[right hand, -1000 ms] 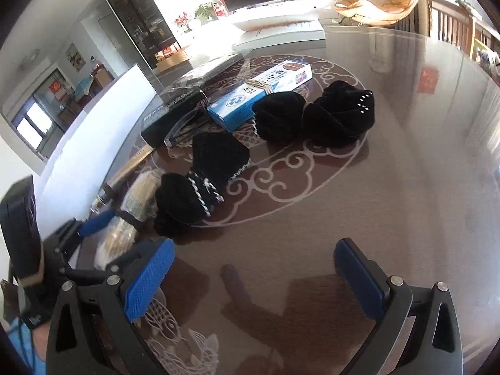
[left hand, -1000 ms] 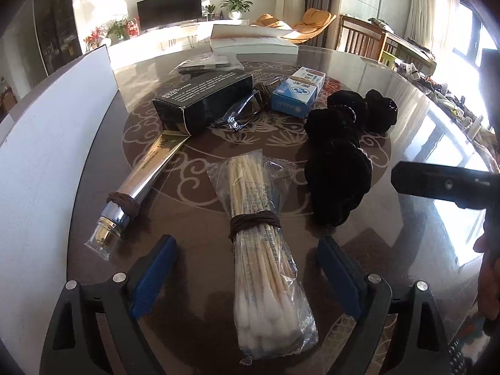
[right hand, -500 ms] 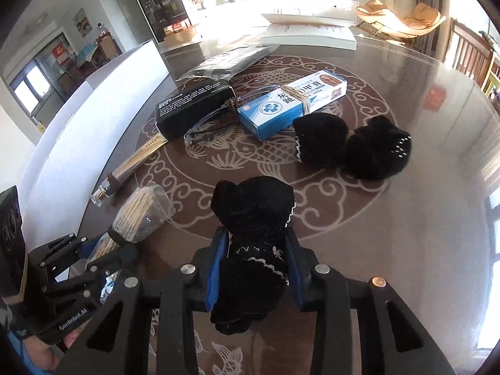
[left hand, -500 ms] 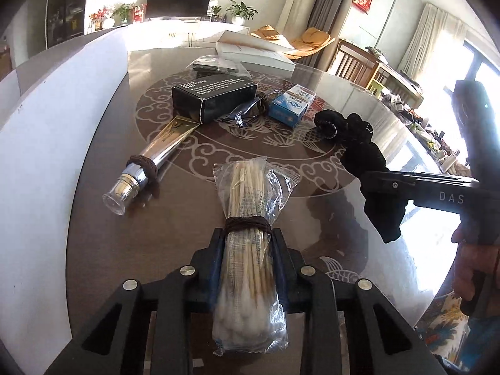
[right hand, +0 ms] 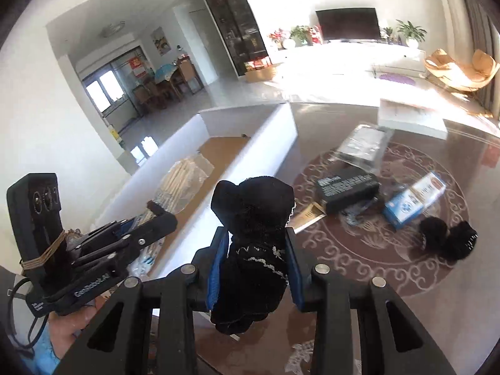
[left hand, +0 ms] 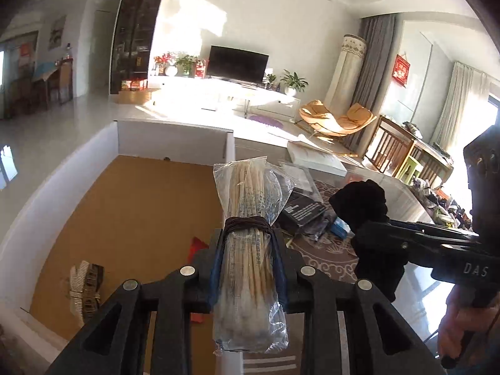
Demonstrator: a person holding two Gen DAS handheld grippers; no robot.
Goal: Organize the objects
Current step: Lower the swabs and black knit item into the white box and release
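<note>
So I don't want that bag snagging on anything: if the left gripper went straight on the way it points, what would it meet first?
Probably the brown cardboard floor of the open white box, since the left gripper, shut on the cotton swab bag, points down over it; depth is unclear.

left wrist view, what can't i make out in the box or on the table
- Box floor, near part: hidden by the left gripper and cotton swab bundle.
- Red item in the box: mostly hidden behind the jaws.
- Black box print: too small.
- Table: partly hidden by black socks.
</note>
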